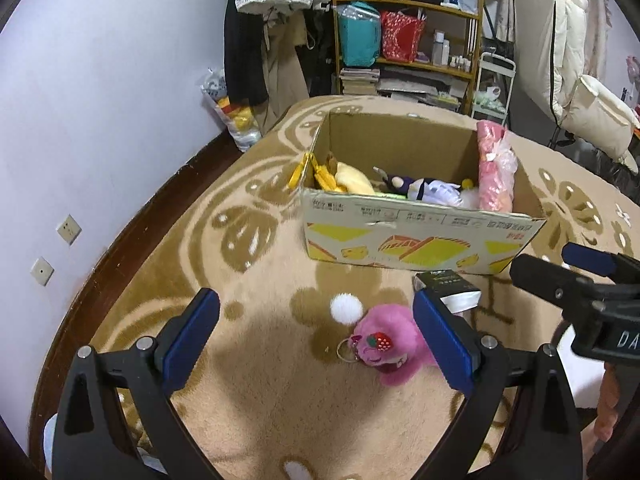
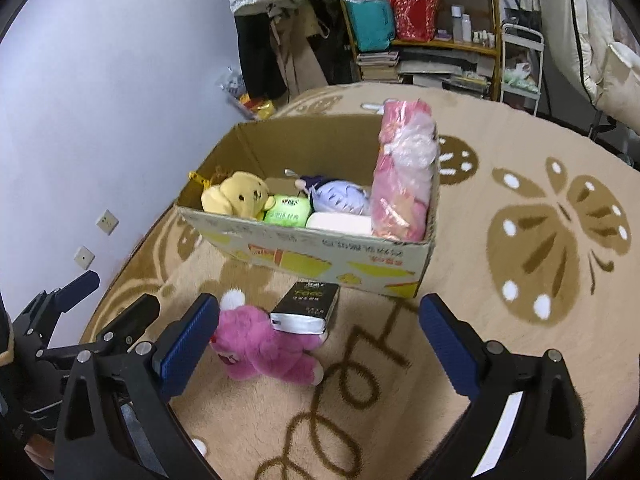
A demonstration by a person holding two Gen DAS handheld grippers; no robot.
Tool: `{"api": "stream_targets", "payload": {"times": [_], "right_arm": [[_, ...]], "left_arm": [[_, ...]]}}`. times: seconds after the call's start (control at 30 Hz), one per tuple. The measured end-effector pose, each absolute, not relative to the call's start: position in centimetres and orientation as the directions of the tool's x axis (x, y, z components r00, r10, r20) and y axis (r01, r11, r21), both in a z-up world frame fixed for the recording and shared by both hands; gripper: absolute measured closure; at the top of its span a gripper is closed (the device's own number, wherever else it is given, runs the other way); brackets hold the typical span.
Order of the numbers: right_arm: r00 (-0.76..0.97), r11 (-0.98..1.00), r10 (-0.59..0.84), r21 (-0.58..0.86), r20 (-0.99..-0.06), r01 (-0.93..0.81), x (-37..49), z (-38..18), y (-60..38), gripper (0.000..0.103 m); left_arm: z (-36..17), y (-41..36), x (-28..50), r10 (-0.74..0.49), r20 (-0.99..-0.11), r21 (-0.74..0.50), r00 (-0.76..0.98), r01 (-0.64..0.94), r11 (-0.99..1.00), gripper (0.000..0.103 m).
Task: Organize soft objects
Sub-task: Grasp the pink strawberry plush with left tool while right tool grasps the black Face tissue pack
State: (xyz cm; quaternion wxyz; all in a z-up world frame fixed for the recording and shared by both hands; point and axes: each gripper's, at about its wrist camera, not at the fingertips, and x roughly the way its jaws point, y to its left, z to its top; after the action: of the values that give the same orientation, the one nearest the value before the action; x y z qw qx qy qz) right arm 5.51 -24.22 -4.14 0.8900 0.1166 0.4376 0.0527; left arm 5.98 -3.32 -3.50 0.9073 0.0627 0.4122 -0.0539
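The fluffy magenta plush bear lies on the tan patterned carpet just before the open cardboard box's near wall, head toward the left gripper, whose spread, empty jaws frame it closest; the right gripper, jaws likewise spread and empty, has it by its left finger. A small black tissue pack rests against the bear's back, crowding any grasp from the box side; a yellow plush bear and a pink bagged bundle already sit in the box.

A pink plush bear lies on the carpet against a black tissue pack, before the cardboard box.
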Motion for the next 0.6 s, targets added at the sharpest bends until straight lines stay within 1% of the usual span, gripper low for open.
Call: {"api": "stream_targets", "payload": {"times": [0.1,0.43,0.6], "right_arm": [[0.596,0.967,0.201,0.256,-0.778,0.008,5.9,-5.1,-23.9,0.000],[0.532,0.955,0.236,0.295,-0.813,0.027,8.0,-8.1,-24.1,0.000],[0.505,0.952,0.247,0.303,-0.827,0.031,9.3,-9.2,-24.0,0.000]], "left_arm": [[-4.1,-3.3,6.5,-0.054,-0.770,0.057,0.636,0.154,0.986,0.006],[-6.5,-3.9,7.6,-0.051,-0.814,0.072,0.579,0.187,0.980,0.006],[-7.3,-4.2,8.5,-0.064,-0.845,0.053,0.531,0.203,0.978,0.006]]}}
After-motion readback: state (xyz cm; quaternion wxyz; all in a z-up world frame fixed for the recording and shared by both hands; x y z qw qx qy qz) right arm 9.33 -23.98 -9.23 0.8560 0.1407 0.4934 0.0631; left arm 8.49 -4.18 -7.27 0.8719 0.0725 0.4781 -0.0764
